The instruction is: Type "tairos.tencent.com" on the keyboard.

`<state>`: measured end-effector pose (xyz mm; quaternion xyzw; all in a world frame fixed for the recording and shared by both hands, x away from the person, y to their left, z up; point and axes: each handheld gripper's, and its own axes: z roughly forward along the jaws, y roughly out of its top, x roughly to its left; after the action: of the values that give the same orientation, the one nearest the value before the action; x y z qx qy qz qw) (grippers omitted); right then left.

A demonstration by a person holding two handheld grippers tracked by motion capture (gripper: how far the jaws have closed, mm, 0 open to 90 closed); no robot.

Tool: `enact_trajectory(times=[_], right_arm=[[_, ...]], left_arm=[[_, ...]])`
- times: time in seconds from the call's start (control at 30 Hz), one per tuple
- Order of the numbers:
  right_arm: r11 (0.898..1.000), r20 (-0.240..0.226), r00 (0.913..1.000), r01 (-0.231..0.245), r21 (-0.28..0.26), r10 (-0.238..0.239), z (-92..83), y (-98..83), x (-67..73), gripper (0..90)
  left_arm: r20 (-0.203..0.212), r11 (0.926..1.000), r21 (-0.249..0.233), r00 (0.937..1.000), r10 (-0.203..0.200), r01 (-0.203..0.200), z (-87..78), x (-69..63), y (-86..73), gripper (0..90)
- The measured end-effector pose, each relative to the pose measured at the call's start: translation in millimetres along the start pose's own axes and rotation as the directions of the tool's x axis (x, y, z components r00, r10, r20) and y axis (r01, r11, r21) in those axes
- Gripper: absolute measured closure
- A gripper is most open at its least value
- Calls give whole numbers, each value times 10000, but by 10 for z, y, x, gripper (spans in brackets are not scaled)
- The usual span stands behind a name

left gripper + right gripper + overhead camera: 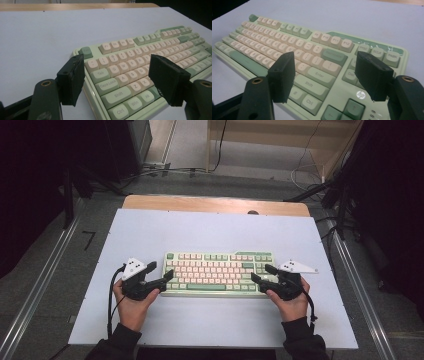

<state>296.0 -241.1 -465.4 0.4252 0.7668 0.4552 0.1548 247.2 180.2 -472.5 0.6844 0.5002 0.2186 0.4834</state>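
Observation:
A pale green keyboard (220,270) with cream and green keys lies flat in the middle of the white table top (215,232). My left gripper (159,271) is at its left end, jaws open. In the left gripper view, one jaw of the left gripper (116,62) hangs just off the left edge and the other over the keys of the keyboard (125,68) near Z and X. My right gripper (263,273) is at the right end, also open. In the right gripper view, the right gripper (324,60) has both jaws above the Enter and Shift area of the keyboard (287,37). Nothing is gripped.
A strip of bare wood (215,204) shows along the table's far edge. Metal rails (45,280) run along both sides on the floor. Cables (165,170) and dark stands (345,195) sit beyond the far corners. White surface lies around the keyboard on all sides.

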Motion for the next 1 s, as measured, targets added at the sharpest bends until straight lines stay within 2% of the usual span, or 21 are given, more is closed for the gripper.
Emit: enact_trajectory(times=[0.33,0.43,0.6,0.73,0.93,1.0], right_arm=[[9986,669,9966,-465,-259,481,-303,-140,-254,310],[9973,887,9936,-679,-265,700,-391,-193,-326,310],[9950,1234,9876,-932,-354,969,-519,-273,-426,310],[9935,1489,9824,-1087,-326,1124,-602,-328,-493,311],[9922,1779,9762,-1200,-339,1241,-696,-386,-564,312],[9913,1846,9740,-1268,-349,1311,-718,-404,-579,313]], left_arm=[[-254,9996,159,9995,-210,214,-95,100,-76,298],[-371,9995,283,9992,-149,159,-88,118,-97,298],[-476,9984,447,9983,-325,346,-87,156,-130,298],[-552,9970,475,9967,-589,615,-114,195,-153,298],[-638,9962,396,9951,-749,775,-172,207,-189,298],[-738,9970,351,9951,-656,683,-203,198,-192,298]])
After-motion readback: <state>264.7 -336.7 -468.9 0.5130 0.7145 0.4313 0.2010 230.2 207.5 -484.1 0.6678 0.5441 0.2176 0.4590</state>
